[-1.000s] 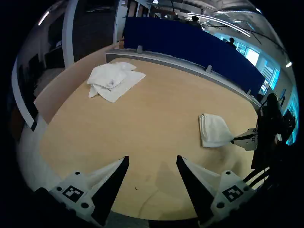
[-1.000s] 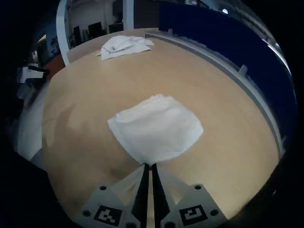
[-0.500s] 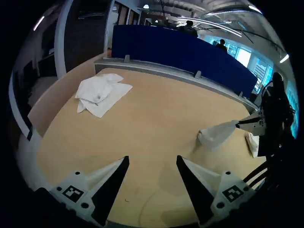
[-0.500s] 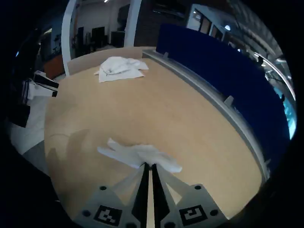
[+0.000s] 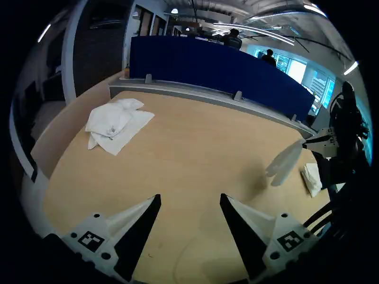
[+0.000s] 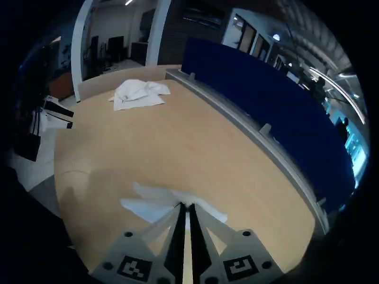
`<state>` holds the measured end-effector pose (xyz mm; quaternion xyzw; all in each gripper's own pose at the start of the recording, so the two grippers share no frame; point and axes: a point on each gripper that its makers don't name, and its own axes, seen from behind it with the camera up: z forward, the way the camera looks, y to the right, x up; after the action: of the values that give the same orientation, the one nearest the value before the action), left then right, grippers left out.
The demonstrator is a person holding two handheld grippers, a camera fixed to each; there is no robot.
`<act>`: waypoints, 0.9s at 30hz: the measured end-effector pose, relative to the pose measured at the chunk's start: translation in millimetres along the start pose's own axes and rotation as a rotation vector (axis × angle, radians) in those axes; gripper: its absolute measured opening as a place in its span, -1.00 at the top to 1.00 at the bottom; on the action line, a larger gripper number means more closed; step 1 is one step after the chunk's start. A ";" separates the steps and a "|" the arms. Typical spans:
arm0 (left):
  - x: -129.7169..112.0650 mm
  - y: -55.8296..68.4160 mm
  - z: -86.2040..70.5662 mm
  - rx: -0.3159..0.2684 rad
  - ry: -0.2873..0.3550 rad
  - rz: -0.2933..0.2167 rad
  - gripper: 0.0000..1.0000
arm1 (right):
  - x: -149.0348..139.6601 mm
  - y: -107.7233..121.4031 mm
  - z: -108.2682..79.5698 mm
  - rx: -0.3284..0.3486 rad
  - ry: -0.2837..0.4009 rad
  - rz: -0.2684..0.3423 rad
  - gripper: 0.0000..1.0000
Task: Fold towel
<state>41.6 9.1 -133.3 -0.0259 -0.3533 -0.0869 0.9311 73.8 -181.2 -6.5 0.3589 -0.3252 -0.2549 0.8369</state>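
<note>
In the left gripper view the left claw sits at the bottom centre of the frame, its 2 fingers spread wide with nothing between them, over bare wood near the counter's curved near edge. At the right edge of the frame the right claw pinches a white towel, which hangs down and to the left from the claw tips. It appears to hang clear of the wood and throws a shadow on the counter at its lower left. Just to the right of the hanging towel, a small folded towel lies flat close to the counter's right edge.

In the upper left of the frame a loose towel pile lies near the counter's left edge, well apart from the held towel. A broad stretch of bare wood runs between them. A grey rail lines the far edge, with a blue partition standing behind it.

In the right gripper view the right claw is at the bottom centre with its fingers pressed together on the towel, whose cloth spreads out to the left and right of the tips. Open counter stretches ahead as far as the towel pile in the upper left. The blue partition runs diagonally along the right side.
</note>
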 end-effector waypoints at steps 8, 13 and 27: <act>-1.5 10.8 1.0 -0.006 -0.008 0.008 -0.84 | -13.2 32.1 -17.1 -0.025 -0.003 0.018 0.89; -2.6 17.8 3.0 -0.007 -0.014 0.017 -0.84 | -24.8 55.3 -28.1 -0.039 -0.012 0.031 0.89; -1.1 28.7 4.7 0.011 -0.024 0.030 -0.84 | -81.5 136.5 -65.6 -0.103 -0.069 0.066 0.89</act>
<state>42.9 38.0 -130.1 -0.0273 -0.3645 -0.0708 0.9281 94.2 -15.3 33.9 0.2955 -0.3522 -0.2556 0.8504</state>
